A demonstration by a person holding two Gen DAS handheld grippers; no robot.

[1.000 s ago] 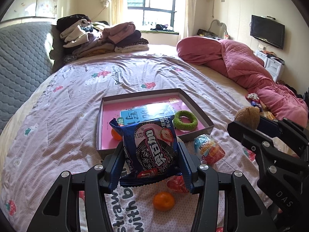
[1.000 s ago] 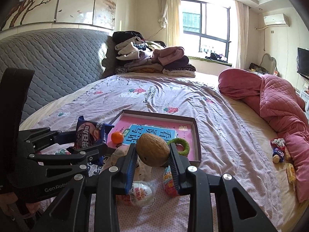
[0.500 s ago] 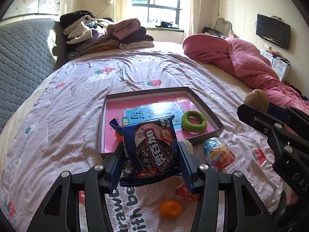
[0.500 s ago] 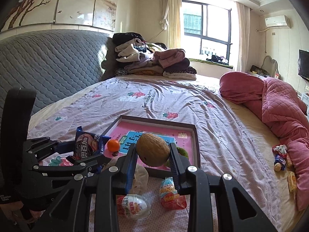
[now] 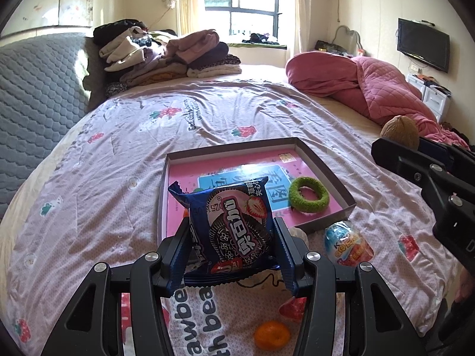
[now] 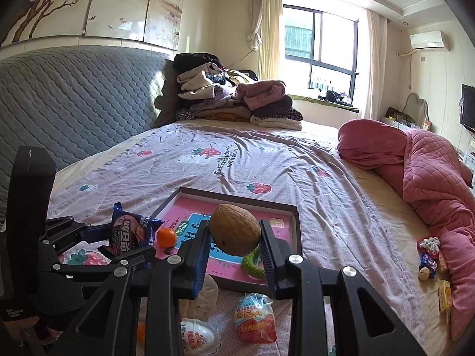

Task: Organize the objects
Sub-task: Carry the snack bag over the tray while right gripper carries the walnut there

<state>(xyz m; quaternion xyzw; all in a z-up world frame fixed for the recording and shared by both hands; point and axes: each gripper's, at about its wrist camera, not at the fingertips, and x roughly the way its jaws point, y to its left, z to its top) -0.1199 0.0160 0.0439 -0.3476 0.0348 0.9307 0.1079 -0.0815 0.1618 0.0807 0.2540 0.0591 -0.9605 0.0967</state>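
The cookie packet (image 5: 230, 225) sits upright, clamped in my left tongs (image 5: 231, 252), held above the near edge of the shallow tray (image 5: 323, 163) on the bed (image 5: 118, 154). My right tongs (image 6: 234, 255) grip a brown walnut (image 6: 234, 229) over the tray too. Inside the tray lie a green ring (image 5: 308, 197) and a tangerine (image 6: 166, 236). A wrapped toy egg (image 5: 347, 244) rests on the bed just beside the tray.

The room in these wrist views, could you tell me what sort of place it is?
Most likely a home bedroom: a bed with a strawberry-print sheet, a padded grey headboard, and folded clothes stacked by the window.
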